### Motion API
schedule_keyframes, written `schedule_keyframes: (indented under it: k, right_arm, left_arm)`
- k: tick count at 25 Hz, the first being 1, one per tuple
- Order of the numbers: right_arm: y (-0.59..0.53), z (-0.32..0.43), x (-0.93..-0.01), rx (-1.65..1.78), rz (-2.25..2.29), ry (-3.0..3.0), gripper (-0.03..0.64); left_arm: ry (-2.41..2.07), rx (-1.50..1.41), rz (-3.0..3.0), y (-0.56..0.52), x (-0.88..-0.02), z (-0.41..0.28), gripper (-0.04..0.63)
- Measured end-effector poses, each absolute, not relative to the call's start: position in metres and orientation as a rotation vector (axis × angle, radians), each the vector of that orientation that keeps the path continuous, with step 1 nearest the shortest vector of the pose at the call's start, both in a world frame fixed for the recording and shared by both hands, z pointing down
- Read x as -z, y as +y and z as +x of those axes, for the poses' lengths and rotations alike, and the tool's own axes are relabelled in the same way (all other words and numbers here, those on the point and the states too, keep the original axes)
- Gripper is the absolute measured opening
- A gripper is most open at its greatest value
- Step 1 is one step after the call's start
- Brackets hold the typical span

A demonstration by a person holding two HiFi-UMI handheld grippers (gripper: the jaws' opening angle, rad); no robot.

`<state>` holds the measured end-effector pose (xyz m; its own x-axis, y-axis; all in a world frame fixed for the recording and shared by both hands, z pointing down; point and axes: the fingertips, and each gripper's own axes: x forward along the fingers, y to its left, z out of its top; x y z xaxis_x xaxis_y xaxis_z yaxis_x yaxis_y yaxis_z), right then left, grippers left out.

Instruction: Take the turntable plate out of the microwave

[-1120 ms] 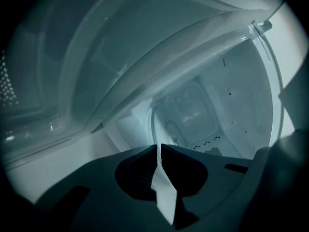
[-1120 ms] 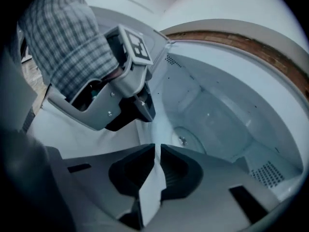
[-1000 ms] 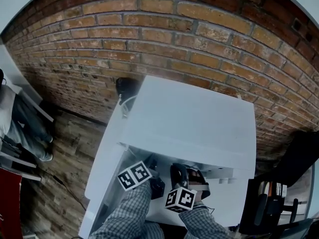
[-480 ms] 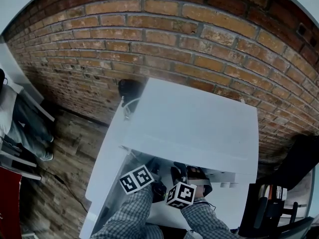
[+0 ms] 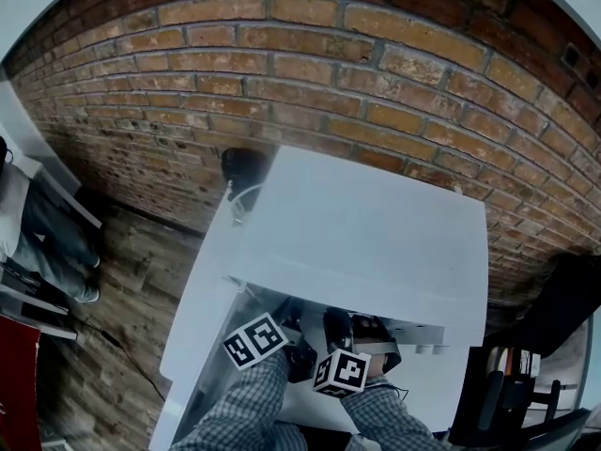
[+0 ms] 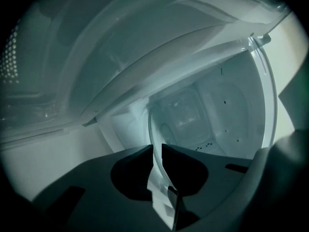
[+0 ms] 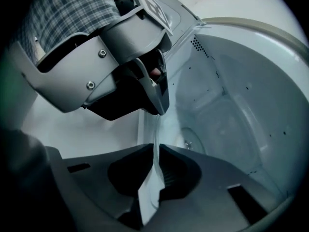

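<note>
A white microwave [image 5: 366, 224] stands on a white table, seen from above. Both grippers reach into its front opening. The turntable plate [image 6: 212, 110] is clear glass and stands tilted on edge in front of the cavity. My left gripper [image 6: 155, 151] is shut on the plate's rim; the head view shows its marker cube [image 5: 254, 339]. My right gripper [image 7: 155, 151] is shut on the same rim, just below the left gripper [image 7: 157, 108]. The plate [image 7: 231, 105] spreads to the right of both jaws. In the head view the microwave's top hides the plate and the fingertips.
A brick wall [image 5: 282, 64] rises behind the microwave. The white table [image 5: 202, 289] runs along its left side. A seated person [image 5: 38, 224] is at the far left over a wooden floor. Dark equipment [image 5: 507, 383] stands at the right.
Both grippers keep their hold on the plate at the microwave's mouth. Their marker cubes have rolled only slightly.
</note>
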<state>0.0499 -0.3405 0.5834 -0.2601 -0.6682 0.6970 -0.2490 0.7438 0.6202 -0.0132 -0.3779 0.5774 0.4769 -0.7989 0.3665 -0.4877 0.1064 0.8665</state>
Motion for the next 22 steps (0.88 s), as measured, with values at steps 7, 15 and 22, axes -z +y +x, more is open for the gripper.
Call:
schedule_keyframes:
  k: [7,15,22]
  right_arm:
    - [-0.34,0.054,-0.572,0.494,0.766,-1.84,0.043]
    - [-0.341,0.052,-0.565,0.513,0.738,-1.857,0.04]
    - [-0.34,0.052,-0.562,0.566,0.738,-1.869,0.04]
  left_arm:
    - [-1.068,0.402,1.519,-0.382,-0.574,0.0,0.037]
    - [-1.007,0.461,1.514,-0.401,-0.57,0.012,0.078]
    - [-0.965,0.565,1.368,-0.401,-0.577,0.01,0.04]
